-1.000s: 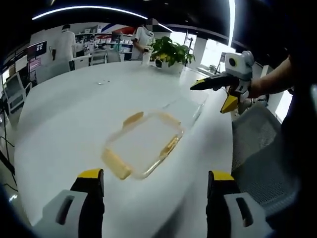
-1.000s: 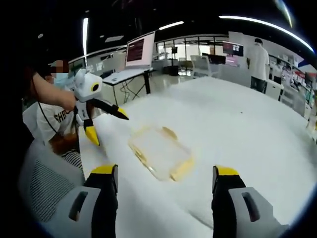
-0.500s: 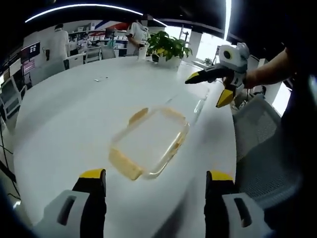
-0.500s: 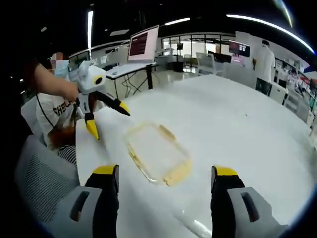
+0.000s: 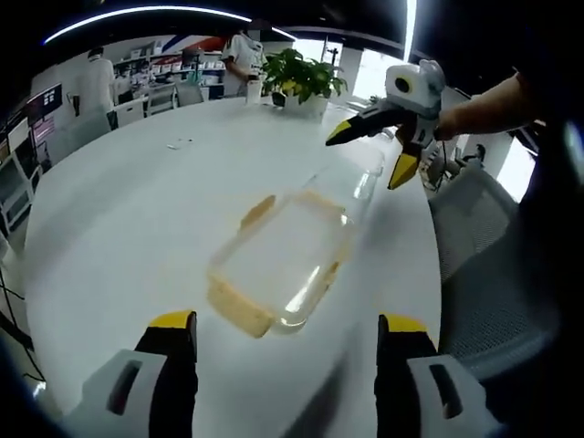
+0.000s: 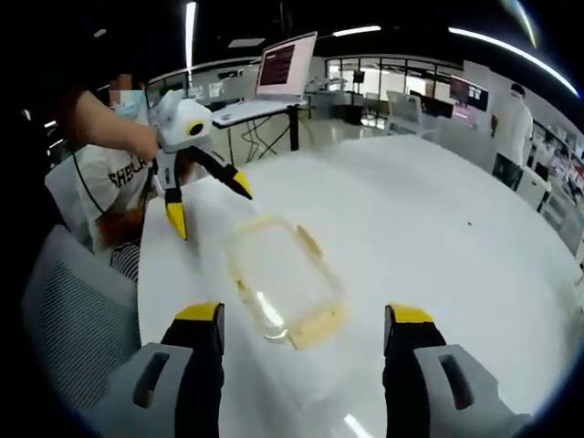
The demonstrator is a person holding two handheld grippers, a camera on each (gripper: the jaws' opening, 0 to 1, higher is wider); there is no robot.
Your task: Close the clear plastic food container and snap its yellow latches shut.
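A clear plastic container (image 5: 278, 260) with yellow latches (image 5: 239, 312) folded outward lies on the white table, just ahead of my left gripper (image 5: 287, 327), which is open and holds nothing. A second clear piece (image 5: 354, 185) touches its far end; I cannot tell whether it is the lid or the base. My right gripper (image 5: 365, 157) hovers open above that far end. From the right gripper view the container (image 6: 283, 278) lies in front of my open right gripper (image 6: 297, 319), and the left gripper (image 6: 210, 208) hangs open over its far left corner.
The round white table (image 5: 119, 210) stretches far beyond the container. A potted plant (image 5: 306, 78) stands at its far edge. A grey mesh chair (image 5: 484, 246) sits beside the table, a seated person (image 6: 114, 187) is behind it, and a screen (image 6: 287, 64) stands on a desk.
Both cameras have come closer and lower over the container. Each gripper has drawn in toward its own end. The container has stayed in place, and both grippers remain open.
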